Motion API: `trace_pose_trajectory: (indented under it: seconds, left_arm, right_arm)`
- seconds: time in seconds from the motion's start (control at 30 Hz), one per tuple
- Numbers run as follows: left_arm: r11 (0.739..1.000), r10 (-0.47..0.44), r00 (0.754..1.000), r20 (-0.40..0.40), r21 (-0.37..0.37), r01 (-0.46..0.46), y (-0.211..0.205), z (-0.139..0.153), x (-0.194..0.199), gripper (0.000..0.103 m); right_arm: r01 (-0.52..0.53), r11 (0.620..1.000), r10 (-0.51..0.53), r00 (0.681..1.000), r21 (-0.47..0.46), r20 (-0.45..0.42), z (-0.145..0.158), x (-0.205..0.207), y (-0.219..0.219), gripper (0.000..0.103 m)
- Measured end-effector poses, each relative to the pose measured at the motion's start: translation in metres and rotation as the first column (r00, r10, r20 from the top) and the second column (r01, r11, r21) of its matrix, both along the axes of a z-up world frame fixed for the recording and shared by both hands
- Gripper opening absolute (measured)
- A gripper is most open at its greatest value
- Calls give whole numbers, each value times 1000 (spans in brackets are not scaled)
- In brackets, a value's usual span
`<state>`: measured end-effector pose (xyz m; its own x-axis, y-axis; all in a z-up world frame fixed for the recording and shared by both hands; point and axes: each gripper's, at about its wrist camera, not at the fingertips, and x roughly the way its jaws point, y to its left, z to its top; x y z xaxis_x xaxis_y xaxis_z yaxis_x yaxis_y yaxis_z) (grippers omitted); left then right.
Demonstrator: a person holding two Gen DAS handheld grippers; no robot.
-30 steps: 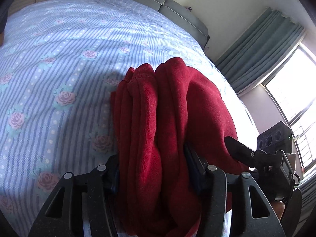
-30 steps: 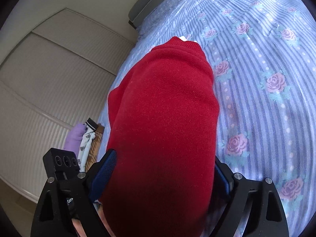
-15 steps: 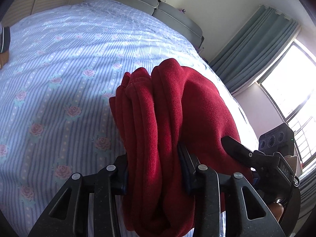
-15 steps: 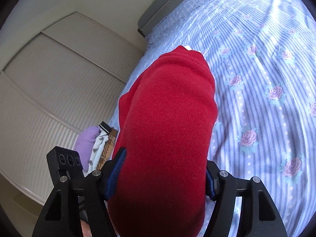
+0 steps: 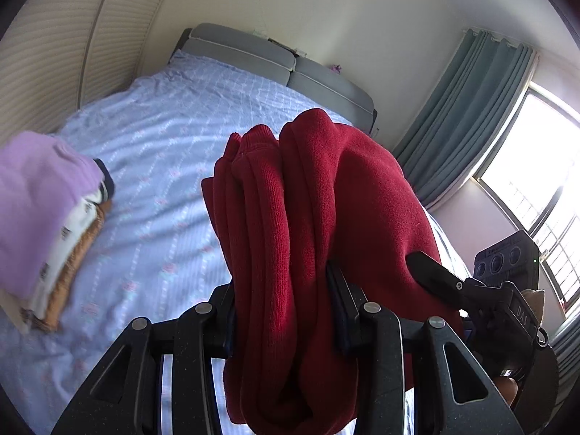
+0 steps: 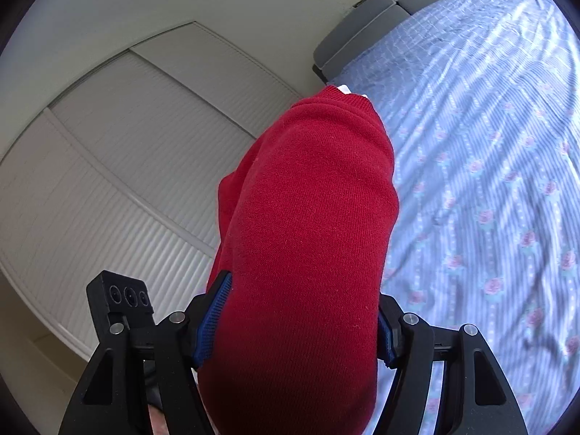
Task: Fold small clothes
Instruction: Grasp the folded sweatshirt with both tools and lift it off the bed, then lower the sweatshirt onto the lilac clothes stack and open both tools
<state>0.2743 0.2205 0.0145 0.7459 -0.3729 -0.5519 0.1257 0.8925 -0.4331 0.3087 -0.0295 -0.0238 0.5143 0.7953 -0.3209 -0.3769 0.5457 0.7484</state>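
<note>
Item: folded red knit sweater (image 5: 319, 239), also seen from the right wrist (image 6: 308, 239). It is held clear above the bed (image 5: 163, 166) between both grippers, several layers thick, with the folded edges shown stacked side by side in the left wrist view. A small white label is seen at its far end in the right wrist view.

Left gripper (image 5: 281, 311): the jaws are pinching the sweater's layered edge, with the dark pads pressed into the knit on both sides. The jaws have just been closing further, with the sweater between them.

Right gripper (image 6: 293, 326): the jaws are pinching a thicker, rounded part of the same sweater; the blue pads (image 6: 214, 322) are seen pressed against the cloth on either side. These jaws too have just been closing in on the garment. The right gripper is also seen in the left wrist view, at the lower right, behind the sweater.

Bed: covered with a blue striped sheet printed with pink roses (image 6: 489, 188), somewhat creased. A grey padded headboard (image 5: 275, 69) is set against the wall.

Stack of folded clothes (image 5: 50, 224): laid on the bed to the left in the left wrist view, blurred; a lilac piece lies on top, with white patterned and tan pieces beneath.

Surroundings: ribbed pale wardrobe doors (image 6: 119, 166), teal curtains (image 5: 467, 116), a bright window (image 5: 540, 188).
</note>
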Motion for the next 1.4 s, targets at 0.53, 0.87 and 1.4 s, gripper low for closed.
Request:
trace_pose_trajectory:
  seconds: [0.53,0.87,1.4]
  left_arm:
    - [968,156,988,17,194,-156,263,82,17,42]
    - [974,192,974,-120,146,-174,312,-35,57,46]
    - [925,323,946,-24,219,-311,302,-14,36,71]
  right_arm:
    - [-88,971,89,996,221,3,43,38,282,68]
    - [-26,996,42,982,89,-185,-45,49,338,70]
    - [-55,993,42,992,-104,-118,-20,54,325,91]
